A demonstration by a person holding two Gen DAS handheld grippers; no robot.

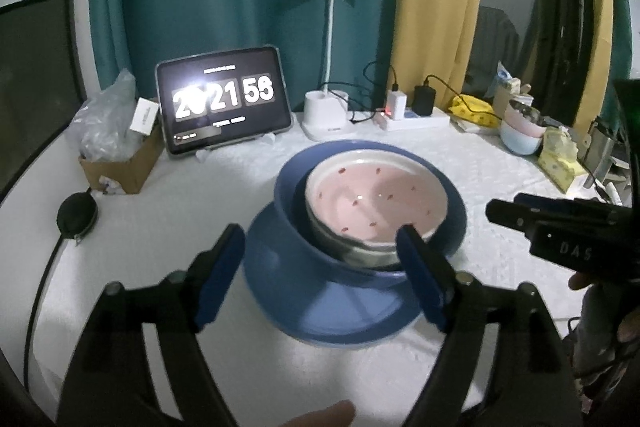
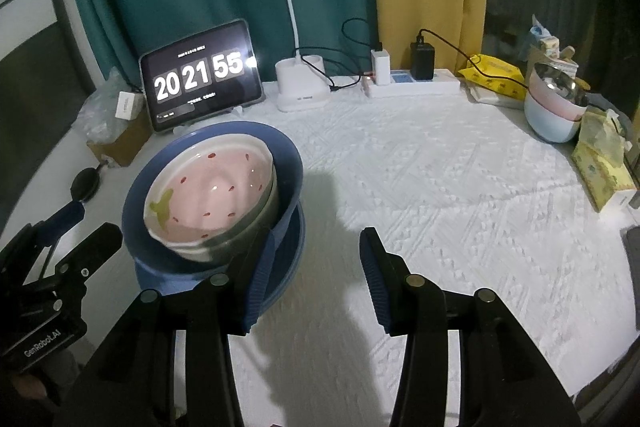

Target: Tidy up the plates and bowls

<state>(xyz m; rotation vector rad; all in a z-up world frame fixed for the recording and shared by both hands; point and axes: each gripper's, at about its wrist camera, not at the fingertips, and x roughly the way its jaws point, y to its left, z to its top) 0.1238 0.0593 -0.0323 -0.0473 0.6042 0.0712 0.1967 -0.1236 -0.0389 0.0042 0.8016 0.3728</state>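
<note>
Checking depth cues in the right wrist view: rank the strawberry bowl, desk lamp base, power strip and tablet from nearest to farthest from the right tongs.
1. strawberry bowl, left, nested in the blue bowl, just ahead of the right tongs.
2. tablet, far left.
3. desk lamp base, back centre.
4. power strip, back right; too close to the lamp base to rank.

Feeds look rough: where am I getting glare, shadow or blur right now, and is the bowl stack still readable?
Left wrist view: glare blooms over the tablet clock's first digits, and the left tool is soft with blur. Right wrist view: the clock reads cleanly; a dark shadow falls on the white tablecloth just right of the blue bowl. Fisheye bends both edges. The pink strawberry bowl stays readable.
</note>
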